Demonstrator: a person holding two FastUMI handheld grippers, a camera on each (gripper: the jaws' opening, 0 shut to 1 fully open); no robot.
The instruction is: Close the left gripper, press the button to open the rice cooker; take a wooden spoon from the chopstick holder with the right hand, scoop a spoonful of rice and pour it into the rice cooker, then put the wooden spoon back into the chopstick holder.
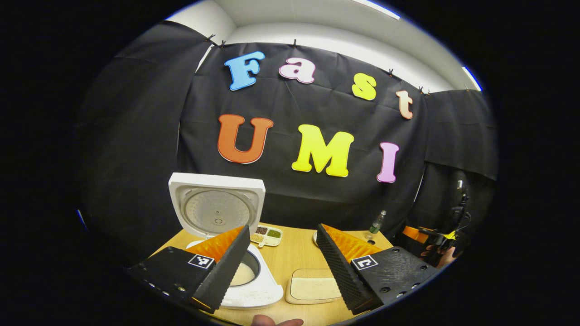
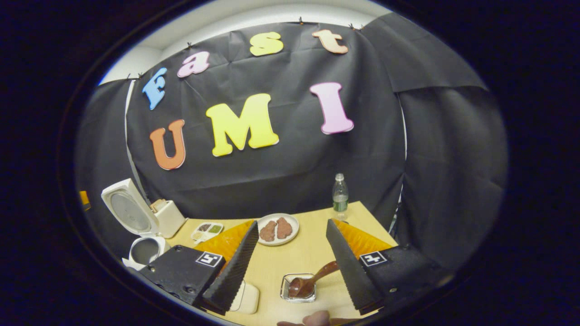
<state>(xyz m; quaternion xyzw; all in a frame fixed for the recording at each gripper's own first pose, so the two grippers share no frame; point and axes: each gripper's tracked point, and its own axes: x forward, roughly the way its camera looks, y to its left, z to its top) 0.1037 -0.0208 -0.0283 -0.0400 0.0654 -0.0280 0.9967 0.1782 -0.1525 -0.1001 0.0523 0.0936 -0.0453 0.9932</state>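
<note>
The wooden spoon [image 2: 312,279] is seen in the right gripper view lying with its bowl in a small clear holder [image 2: 297,288] on the surface [image 2: 290,260], its handle slanting up behind the right gripper's [image 2: 290,267] right finger. That gripper is held wide open and nothing is gripped; whether the handle is touched cannot be told. In the left gripper view the left gripper [image 1: 283,265] is likewise held open and empty above the rice cooker [image 1: 247,283], whose lid [image 1: 216,209] stands raised, so the button step is judged done. A shallow tray of rice [image 1: 312,287] lies just beside the cooker. Farther back a divided dish of grains [image 1: 267,234], a plate [image 2: 277,230] and a bottle [image 2: 340,194] are seen near the wall. The slanted handle could be missed or pinched off-centre, so that the light holder is tipped; rice could be spilled between tray and pot.
</note>
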